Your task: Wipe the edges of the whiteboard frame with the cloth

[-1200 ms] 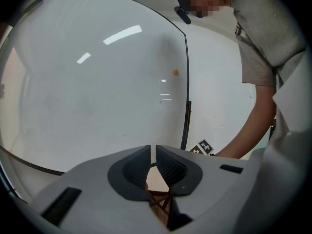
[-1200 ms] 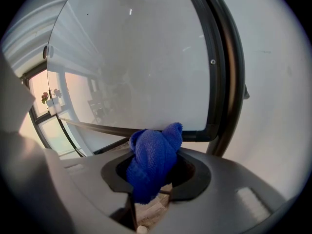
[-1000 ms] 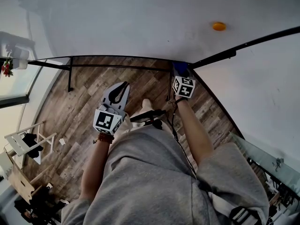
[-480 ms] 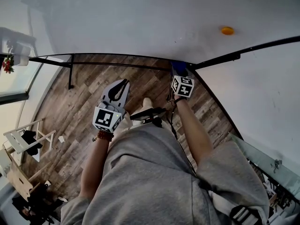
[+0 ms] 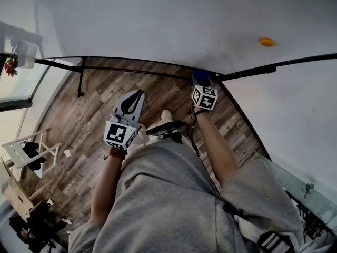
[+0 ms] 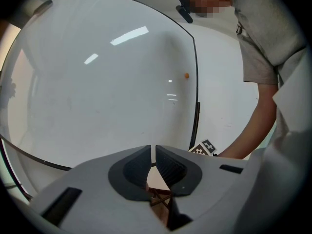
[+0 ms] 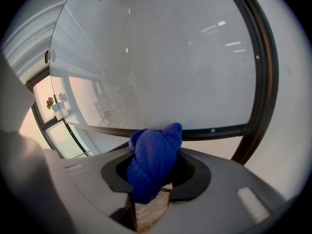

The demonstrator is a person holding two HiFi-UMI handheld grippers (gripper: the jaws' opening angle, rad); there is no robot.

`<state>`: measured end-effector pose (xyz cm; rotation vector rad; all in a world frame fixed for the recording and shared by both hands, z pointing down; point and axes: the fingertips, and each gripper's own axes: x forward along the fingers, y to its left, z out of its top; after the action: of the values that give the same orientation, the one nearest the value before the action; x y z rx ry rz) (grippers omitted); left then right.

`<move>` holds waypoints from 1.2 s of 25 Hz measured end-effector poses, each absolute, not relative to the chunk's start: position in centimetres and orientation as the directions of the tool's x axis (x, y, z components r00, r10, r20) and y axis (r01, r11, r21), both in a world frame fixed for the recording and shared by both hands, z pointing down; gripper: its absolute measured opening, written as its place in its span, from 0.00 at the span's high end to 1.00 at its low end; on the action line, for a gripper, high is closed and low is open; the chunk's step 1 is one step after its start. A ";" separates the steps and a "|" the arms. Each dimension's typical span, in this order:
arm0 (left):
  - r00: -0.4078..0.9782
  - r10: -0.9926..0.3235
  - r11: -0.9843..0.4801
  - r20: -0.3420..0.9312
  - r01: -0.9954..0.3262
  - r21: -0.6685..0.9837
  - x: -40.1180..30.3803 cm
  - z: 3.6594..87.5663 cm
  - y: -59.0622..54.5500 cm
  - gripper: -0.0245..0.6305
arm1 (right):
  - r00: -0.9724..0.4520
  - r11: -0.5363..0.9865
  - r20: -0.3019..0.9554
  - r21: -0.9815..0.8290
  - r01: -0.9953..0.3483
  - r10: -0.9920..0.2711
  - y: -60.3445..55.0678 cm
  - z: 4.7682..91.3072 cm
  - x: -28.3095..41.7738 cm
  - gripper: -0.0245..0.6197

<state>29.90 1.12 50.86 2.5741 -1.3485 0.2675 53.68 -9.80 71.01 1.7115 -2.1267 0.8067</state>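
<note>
The whiteboard (image 5: pixel 158 20) fills the top of the head view, and its black frame (image 5: pixel 131 71) runs along the bottom to a corner at the right. My right gripper (image 5: pixel 201 81) is shut on a bunched blue cloth (image 5: pixel 200 76), which is pressed at that bottom right corner. In the right gripper view the cloth (image 7: pixel 152 160) bulges out of the jaws just below the frame's bottom bar (image 7: pixel 214 130), and the upright bar (image 7: pixel 265 82) is to the right. My left gripper (image 5: pixel 136 96) hangs over the floor, shut and empty, away from the board.
An orange magnet (image 5: pixel 267 42) sits on the board near its right edge. A black stand leg (image 5: pixel 80 80) drops to the wooden floor (image 5: pixel 89 120). A white rack (image 5: pixel 26 154) and clutter stand at the left. A white wall (image 5: pixel 295 109) lies to the right of the board.
The head camera has shifted a little, so the magnet and frame sit further right. Both grippers hold nearly the same places, and the cloth stays at the corner.
</note>
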 end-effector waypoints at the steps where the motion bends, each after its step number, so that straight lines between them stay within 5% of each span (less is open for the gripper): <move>1: 0.558 -0.787 -0.549 0.264 -0.828 0.114 29.6 51.0 1.2 0.91 | -0.254 0.137 0.551 -0.244 -0.960 -0.795 -9.8 71.0 53.3 0.73; 30: 0.592 -0.761 -0.582 0.265 -0.804 0.124 21.8 51.3 0.6 0.91 | -0.294 0.208 0.570 -0.212 -0.955 -0.767 -10.6 70.8 44.2 0.73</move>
<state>21.83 0.64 51.30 2.5911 -1.2950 0.2691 44.24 -10.60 70.82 1.6117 -2.1476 0.7667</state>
